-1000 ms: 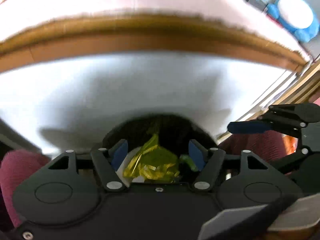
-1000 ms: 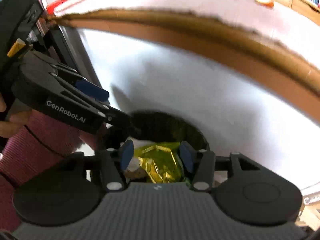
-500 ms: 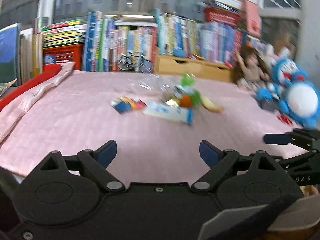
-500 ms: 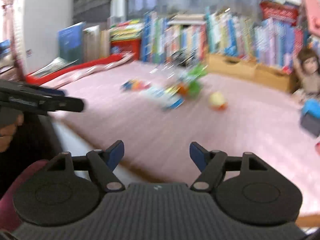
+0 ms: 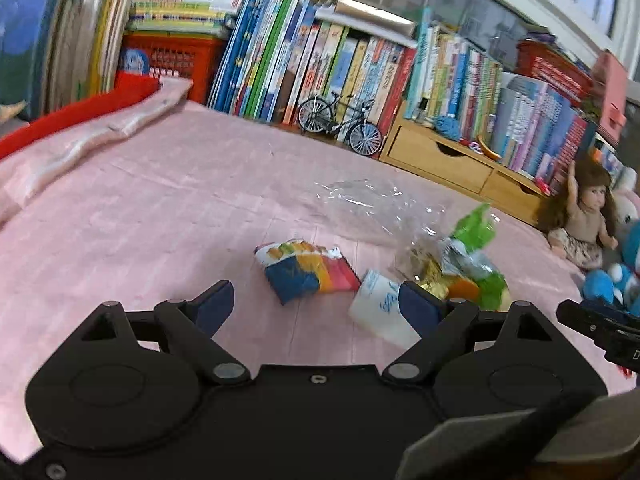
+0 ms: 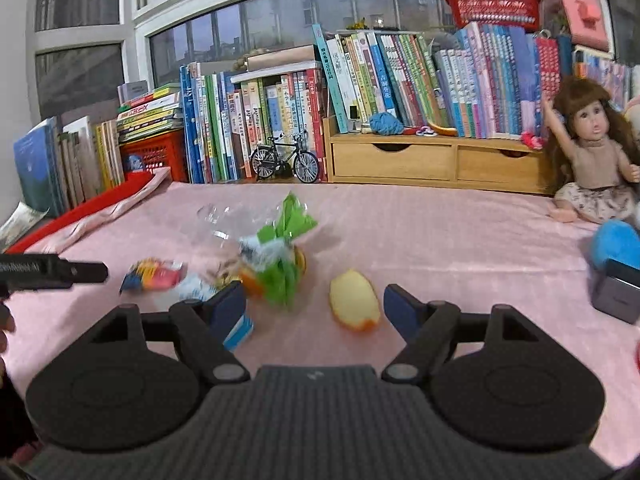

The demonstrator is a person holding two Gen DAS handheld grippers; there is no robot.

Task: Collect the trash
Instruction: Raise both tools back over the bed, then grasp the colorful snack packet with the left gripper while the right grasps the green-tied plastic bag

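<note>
Trash lies in a loose pile on the pink cloth (image 5: 140,208). A colourful snack wrapper (image 5: 308,270) sits nearest my left gripper (image 5: 316,306), which is open and holds nothing. Beside the wrapper lie a white carton (image 5: 380,308), a green wrapper (image 5: 476,232) and a clear plastic bag (image 5: 372,204). In the right wrist view my right gripper (image 6: 314,308) is open and holds nothing, with a yellow fruit peel (image 6: 354,304) just ahead between its fingers. The green wrapper (image 6: 284,260), snack wrapper (image 6: 154,276) and carton (image 6: 240,328) lie to its left.
Books (image 6: 360,80) and a wooden drawer unit (image 6: 436,160) line the back. A toy bicycle (image 6: 286,160) stands before them. A doll (image 6: 592,152) and a blue plush toy (image 6: 618,244) sit at the right. A folded red and pink cloth (image 5: 80,120) lies at the left.
Both grippers have risen from the black bin holding the yellow wrapper up over the pink cloth. They now face the trash pile, both open.
</note>
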